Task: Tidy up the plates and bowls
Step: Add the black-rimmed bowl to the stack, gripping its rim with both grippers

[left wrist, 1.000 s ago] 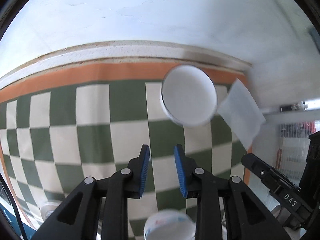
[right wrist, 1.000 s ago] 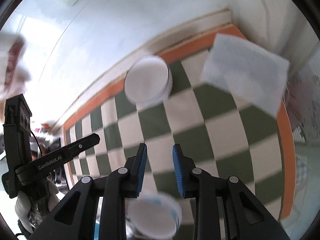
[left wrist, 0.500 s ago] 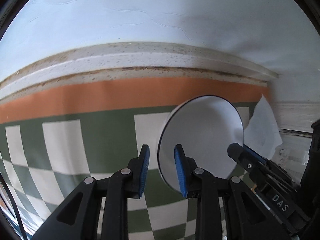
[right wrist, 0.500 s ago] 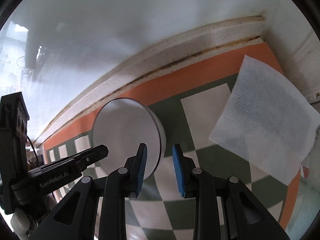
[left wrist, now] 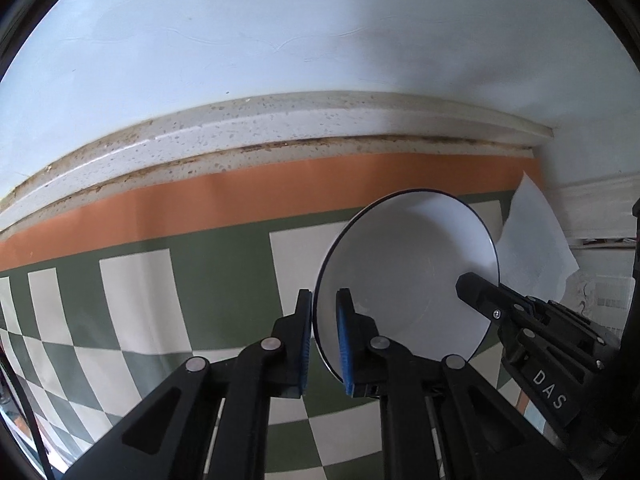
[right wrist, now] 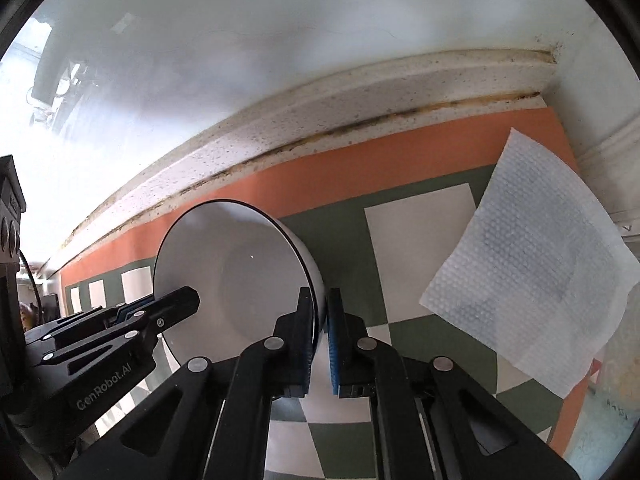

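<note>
A white bowl (left wrist: 408, 272) with a thin dark rim sits on the checked cloth near the back wall. My left gripper (left wrist: 324, 308) points steeply down at the bowl's left side, its jaws closing on the rim. One blue pad is inside the wall and one outside, both pressing on it. In the right wrist view the same bowl (right wrist: 228, 272) is held at its right side. My right gripper (right wrist: 320, 308) is closing there the same way, pads tight against the wall. Each gripper shows in the other's view: the right gripper (left wrist: 480, 296) and the left gripper (right wrist: 176, 304).
The green-and-white checked cloth (left wrist: 192, 288) has an orange border along a speckled ledge (left wrist: 280, 128) below a white wall. A white paper towel (right wrist: 532, 280) lies to the right of the bowl, near the corner.
Both grippers came down to the bowl, which now fills far more of each view. Their jaws, apart before, have closed on opposite sides of its rim.
</note>
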A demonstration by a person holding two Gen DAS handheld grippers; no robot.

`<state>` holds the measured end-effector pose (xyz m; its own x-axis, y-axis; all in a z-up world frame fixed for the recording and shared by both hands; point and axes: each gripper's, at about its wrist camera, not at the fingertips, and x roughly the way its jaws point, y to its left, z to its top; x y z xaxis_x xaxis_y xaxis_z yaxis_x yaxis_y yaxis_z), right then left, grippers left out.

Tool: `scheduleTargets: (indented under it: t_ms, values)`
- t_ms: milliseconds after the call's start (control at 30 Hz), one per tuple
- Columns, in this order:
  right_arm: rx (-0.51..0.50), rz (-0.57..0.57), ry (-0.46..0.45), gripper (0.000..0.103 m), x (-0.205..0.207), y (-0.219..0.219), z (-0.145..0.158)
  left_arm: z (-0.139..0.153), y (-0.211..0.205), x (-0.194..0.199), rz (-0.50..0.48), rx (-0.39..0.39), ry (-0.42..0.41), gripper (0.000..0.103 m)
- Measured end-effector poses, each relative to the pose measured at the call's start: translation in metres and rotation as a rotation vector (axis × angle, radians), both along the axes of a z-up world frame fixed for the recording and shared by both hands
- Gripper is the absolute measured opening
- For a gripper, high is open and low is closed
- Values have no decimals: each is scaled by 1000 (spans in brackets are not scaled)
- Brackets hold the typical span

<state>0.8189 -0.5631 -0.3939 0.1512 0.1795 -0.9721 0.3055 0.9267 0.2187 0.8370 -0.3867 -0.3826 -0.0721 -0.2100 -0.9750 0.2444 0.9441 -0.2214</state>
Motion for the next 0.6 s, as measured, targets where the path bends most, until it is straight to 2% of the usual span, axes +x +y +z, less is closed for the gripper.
scheduleTargets:
  t_ms: [267,600]
  values:
    - [-3,14,-30,8,-16,15,24,38,10,-23,-19,-11,-60,10]
    - [-3,36,-79,8,-71,42,74,90,39,-75,-31,-34,-118,10]
